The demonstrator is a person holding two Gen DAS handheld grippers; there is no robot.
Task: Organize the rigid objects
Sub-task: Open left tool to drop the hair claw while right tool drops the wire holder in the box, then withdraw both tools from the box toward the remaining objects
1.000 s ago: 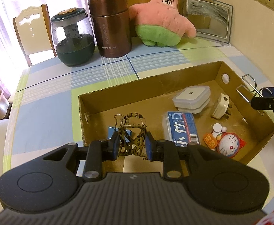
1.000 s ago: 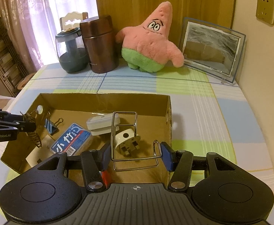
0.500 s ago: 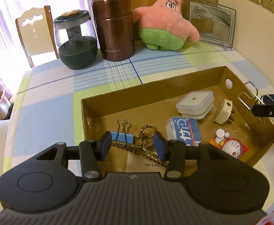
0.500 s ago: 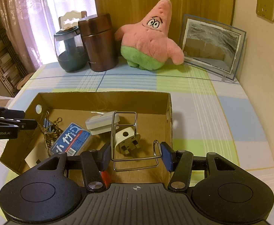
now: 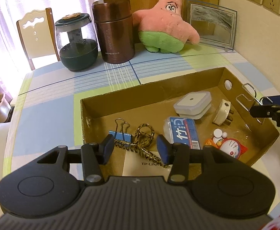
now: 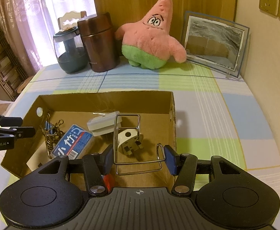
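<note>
A shallow cardboard box (image 5: 159,85) holds a leopard-print keychain strap (image 5: 140,143), a blue binder clip (image 5: 121,132), a blue packet (image 5: 184,132), a white square case (image 5: 192,105), a white plug (image 5: 223,113) and a Doraemon sticker (image 5: 229,147). My left gripper (image 5: 135,149) is open above the strap, not holding it. My right gripper (image 6: 139,158) is shut on a bent wire holder (image 6: 132,145) and holds it above the box's right end (image 6: 173,126). The wire holder also shows in the left wrist view (image 5: 248,97).
At the table's back stand a dark glass jar (image 5: 76,44), a brown canister (image 5: 114,30), a pink star plush (image 5: 165,21) and a glass picture frame (image 5: 211,25). A chair (image 5: 36,36) stands behind the table. A wall is on the right.
My left gripper has opened and let the keychain strap drop into the box beside the binder clip, then drawn back and up. My right gripper has stayed still with the wire holder.
</note>
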